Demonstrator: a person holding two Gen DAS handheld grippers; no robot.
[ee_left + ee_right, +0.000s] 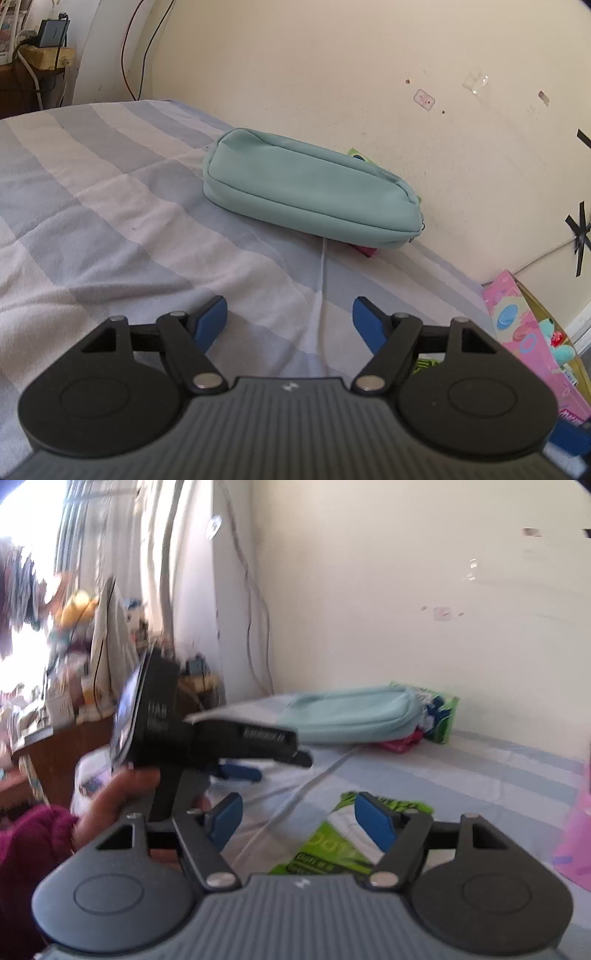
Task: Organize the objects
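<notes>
A: Looking along the left tool [289, 317], I see its blue pads spread wide with nothing between them, aimed at the teal pouch [303, 184] lying on the striped bed [92, 192] close to the wall [332, 55].

B: Why does the pouch sit tilted?

A: It rests partly on other things. A pink item [367, 251] pokes out under its near edge, and a green packet [441, 712] shows behind it in the right view, so I judge it is stacked on a small pile.

B: And the right tool [299, 819]?

A: Also wide and holding nothing. It hangs over a green pack [340, 842] lying flat on the bed, with the pack just ahead of its pads. That looks like the likely next pick, though that is only my reading.

B: The white cord [323, 280]?

A: It runs from under the pouch toward the left tool. It could snag if the pouch is lifted.

B: Anything at the side?

A: A pink box [524, 332] beside the bed.
</notes>
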